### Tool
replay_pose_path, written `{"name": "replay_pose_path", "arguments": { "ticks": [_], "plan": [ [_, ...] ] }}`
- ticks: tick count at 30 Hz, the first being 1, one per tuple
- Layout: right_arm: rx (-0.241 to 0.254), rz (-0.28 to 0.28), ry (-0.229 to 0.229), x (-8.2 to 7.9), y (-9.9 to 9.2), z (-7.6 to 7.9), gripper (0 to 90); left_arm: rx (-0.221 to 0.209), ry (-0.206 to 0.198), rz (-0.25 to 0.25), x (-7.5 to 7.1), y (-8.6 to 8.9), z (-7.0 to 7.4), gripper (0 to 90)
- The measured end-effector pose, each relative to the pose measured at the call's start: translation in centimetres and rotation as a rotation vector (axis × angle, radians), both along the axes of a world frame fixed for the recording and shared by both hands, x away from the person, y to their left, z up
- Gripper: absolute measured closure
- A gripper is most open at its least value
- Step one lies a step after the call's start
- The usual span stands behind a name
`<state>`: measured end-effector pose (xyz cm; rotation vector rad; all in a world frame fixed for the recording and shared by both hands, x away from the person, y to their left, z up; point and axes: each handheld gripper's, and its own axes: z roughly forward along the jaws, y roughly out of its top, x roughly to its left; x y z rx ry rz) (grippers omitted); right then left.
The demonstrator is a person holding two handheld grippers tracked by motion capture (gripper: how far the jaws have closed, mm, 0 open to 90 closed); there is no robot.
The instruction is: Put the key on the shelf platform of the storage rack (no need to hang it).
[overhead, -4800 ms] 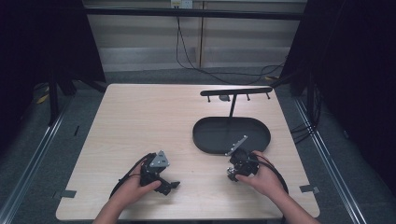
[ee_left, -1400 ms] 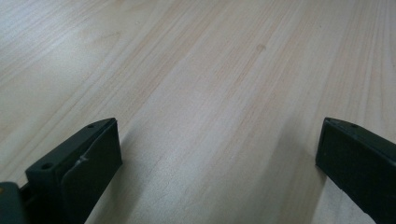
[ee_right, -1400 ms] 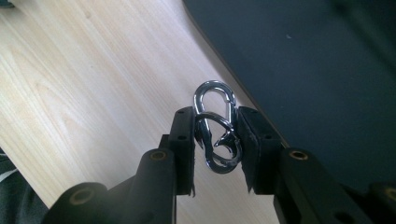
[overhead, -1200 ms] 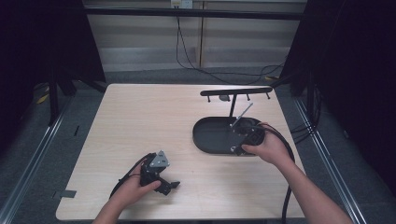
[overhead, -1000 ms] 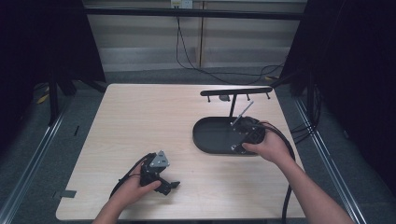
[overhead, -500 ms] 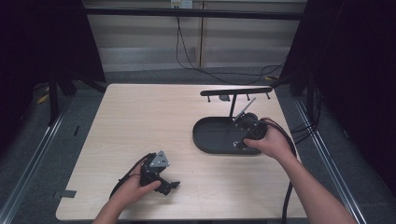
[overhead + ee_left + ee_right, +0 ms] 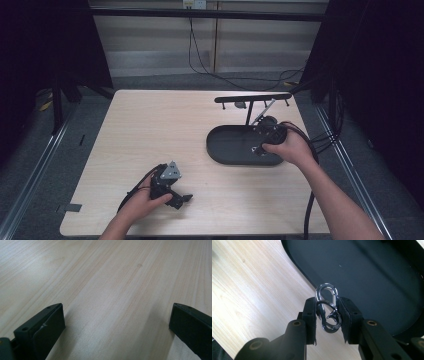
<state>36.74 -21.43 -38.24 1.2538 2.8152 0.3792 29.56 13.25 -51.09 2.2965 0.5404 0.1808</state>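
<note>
The black oval tray (image 7: 227,150) sat on the right half of the counter (image 7: 150,130); its floor looked bare in the right gripper view. A thin post rose from the tray's far side and carried a black crossbar (image 7: 252,98) with small pegs hanging under it. The counter was pale wood-grain laminate, standing on grey floor with dark curtains to either side and cables trailing along the back wall. The right gripper (image 7: 265,131) was held over the tray's right end, near the post, its jaws clenched on a shiny metal carabiner clip (image 7: 327,308), which stood upright between the pads above the tray's near rim. The left gripper (image 7: 172,192) rested on the counter's near left part, well apart from the tray, jaws released and wide with only bare wood between them.
</note>
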Motion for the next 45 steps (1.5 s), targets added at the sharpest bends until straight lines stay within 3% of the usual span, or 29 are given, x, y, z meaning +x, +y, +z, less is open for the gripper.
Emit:
{"name": "replay_pose_path", "arguments": {
  "ticks": [9,26,28,29,30,35,45],
  "plan": [
    [-0.015,-0.023,-0.014,0.8,0.0,-0.2,68.5,0.001,0.000,0.000,0.0,0.0,0.0,0.0],
    [0.005,-0.091,-0.041,2.3,-0.2,-1.5,68.7,0.000,0.001,0.000,0.0,0.0,0.0,0.0],
    [0.009,-0.090,-0.050,2.5,-0.3,-1.6,70.9,0.000,0.000,0.000,0.0,0.0,0.0,0.0],
    [0.029,-0.089,-0.046,2.5,-0.3,-1.5,87.2,-0.001,0.001,0.000,0.0,0.0,0.0,0.0],
    [0.030,-0.094,-0.069,2.5,-0.3,-1.5,88.9,0.000,0.000,0.000,0.0,0.0,0.0,0.0],
    [0.008,-0.112,-0.070,2.8,-0.5,-1.9,89.2,0.000,0.001,0.000,0.0,0.0,0.0,0.0],
    [0.016,-0.151,-0.064,3.5,-1.2,-3.2,89.3,-0.002,0.003,0.002,0.0,0.0,0.0,0.0]
  ]
}}
